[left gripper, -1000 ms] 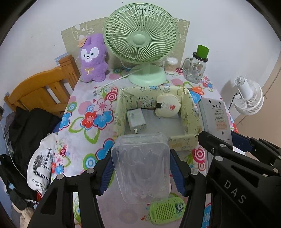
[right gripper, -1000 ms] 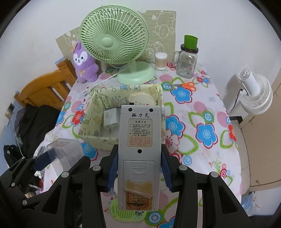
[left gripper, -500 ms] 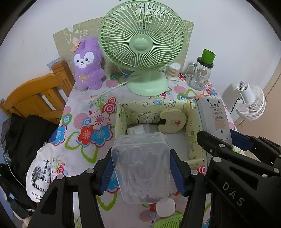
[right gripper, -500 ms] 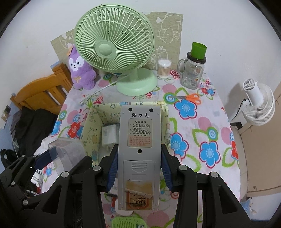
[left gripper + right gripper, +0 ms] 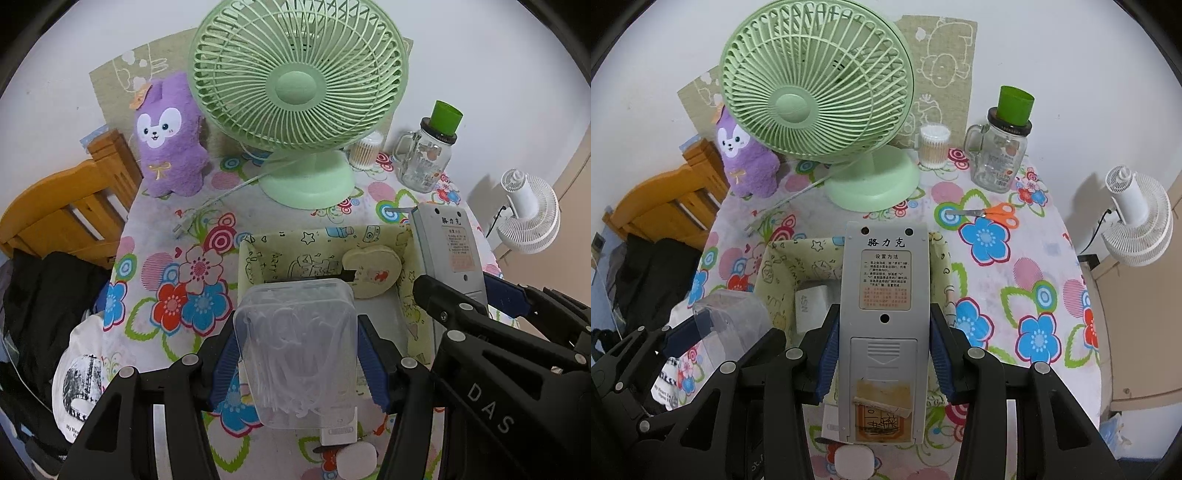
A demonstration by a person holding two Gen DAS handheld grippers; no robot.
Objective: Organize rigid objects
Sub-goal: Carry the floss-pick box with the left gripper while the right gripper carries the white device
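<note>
Plain white wall [image 5: 480,66], floral-clothed table [image 5: 1015,280] against it, orange wooden chair [image 5: 62,214] at left, white fan [image 5: 1137,221] at right, even indoor light.

A pale green fan [image 5: 299,92], a purple plush [image 5: 168,136] and orange-handled scissors [image 5: 995,213] sit on the flower-patterned tablecloth [image 5: 1015,280].

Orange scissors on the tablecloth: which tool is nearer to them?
Right. The right tool, shut on the grey remote, sits nearer the scissors; the left tool, holding the clear box, is beyond it.
</note>
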